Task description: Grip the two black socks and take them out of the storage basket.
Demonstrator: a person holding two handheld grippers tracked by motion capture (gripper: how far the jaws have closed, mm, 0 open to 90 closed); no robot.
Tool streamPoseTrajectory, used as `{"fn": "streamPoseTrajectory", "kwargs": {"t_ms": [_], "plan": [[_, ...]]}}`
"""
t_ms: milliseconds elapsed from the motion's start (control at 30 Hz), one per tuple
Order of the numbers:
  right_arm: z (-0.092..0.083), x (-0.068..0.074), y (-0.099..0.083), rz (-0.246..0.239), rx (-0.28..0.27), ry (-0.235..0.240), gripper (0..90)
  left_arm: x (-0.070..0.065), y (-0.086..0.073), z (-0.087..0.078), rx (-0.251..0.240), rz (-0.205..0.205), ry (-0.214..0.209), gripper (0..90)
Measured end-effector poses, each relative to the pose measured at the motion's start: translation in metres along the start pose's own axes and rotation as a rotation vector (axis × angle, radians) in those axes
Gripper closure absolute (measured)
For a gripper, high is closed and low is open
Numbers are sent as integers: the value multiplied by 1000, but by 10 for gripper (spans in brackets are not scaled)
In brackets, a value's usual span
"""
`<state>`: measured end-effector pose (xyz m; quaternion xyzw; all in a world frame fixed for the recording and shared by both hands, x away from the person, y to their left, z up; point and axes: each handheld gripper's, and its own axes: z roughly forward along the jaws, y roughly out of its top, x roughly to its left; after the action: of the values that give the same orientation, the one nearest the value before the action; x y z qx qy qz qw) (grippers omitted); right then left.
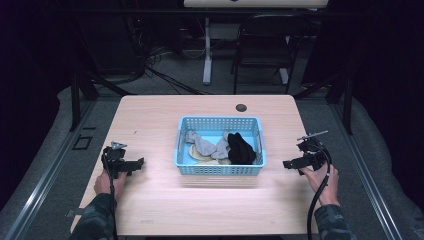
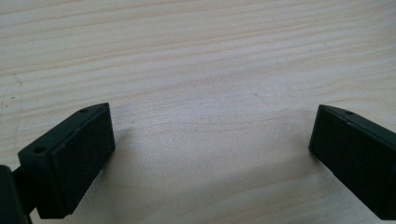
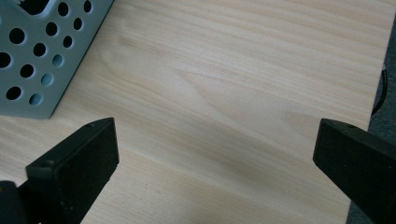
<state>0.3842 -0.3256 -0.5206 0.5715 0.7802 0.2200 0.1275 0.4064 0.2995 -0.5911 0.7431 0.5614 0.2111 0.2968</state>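
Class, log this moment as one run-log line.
left tool: open, empty | right tool: open, empty | blue basket: mid-table, holds grey sock, black sock | table

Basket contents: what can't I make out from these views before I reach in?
- Blue basket, high view: its near wall hides the bottom front.
- Grey sock, black sock and beige items overlap; the count is unclear.
- Right gripper view: the basket corner is cut off by the edge.
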Motion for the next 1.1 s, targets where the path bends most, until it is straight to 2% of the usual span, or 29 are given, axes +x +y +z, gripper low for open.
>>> {"fn": "streamPoseTrajectory", "kwargs": {"t_ms": [267, 567, 600, 633, 800, 1100], "plan": [[-8, 1, 4, -15, -35, 14, 0, 0, 0, 0, 0, 0, 0, 3], [-19, 5, 11, -35, -41, 32, 0, 0, 0, 0, 1, 0, 0, 3], [-20, 7, 12, -34, -40, 32, 0, 0, 0, 0, 0, -1, 0, 3], [-22, 9, 15, -27, -38, 53, 0, 0, 0, 0, 0, -1, 0, 3], [-27, 14, 21, -38, -25, 62, 0, 0, 0, 0, 1, 0, 0, 3], [-36, 27, 36, -62, -47, 78, 7, 0, 0, 0, 0, 0, 0, 3]]}}
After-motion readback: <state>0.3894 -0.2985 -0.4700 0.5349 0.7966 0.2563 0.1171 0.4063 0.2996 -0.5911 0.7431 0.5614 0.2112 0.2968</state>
